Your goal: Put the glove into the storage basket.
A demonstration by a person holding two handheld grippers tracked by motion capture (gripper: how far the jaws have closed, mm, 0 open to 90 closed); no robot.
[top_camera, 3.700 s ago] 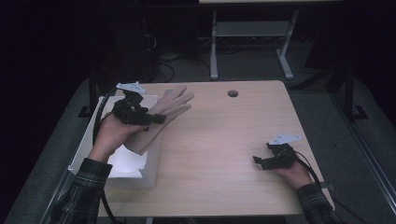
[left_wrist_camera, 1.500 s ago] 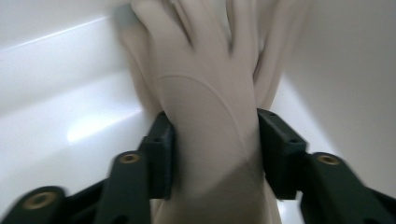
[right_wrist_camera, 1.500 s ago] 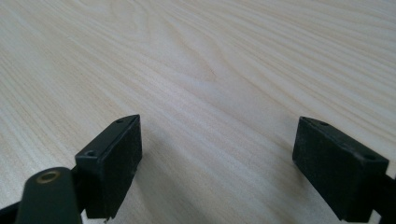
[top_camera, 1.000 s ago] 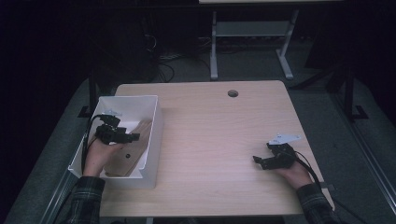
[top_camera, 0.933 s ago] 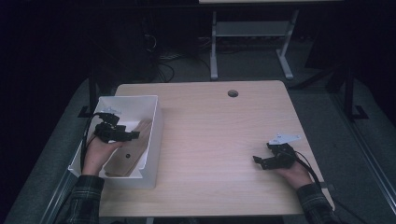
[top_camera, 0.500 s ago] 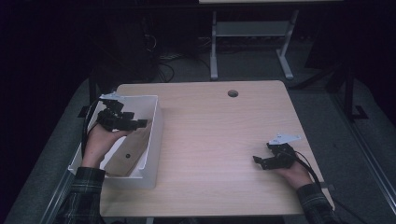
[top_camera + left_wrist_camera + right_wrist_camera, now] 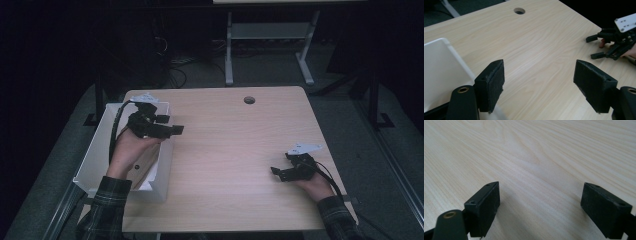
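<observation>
Holding left gripper (image 7: 172, 125) above white bin's (image 7: 95, 155) right wall, jaws wide, nothing btwn. Right gripper (image 7: 278, 173) low on table (image 7: 230, 145), also wide open, empty.

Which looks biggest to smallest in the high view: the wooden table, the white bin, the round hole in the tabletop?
1. Wooden table, by far the largest.
2. White bin at its left edge.
3. Round hole, smallest; it lies farther from the camera, but the gap is too big to matter.

The right hand-held gripper (image 7: 540, 207) hovered low over the bare, pale wood-grain counter (image 7: 536, 157), its black jaws standing wide apart.
</observation>
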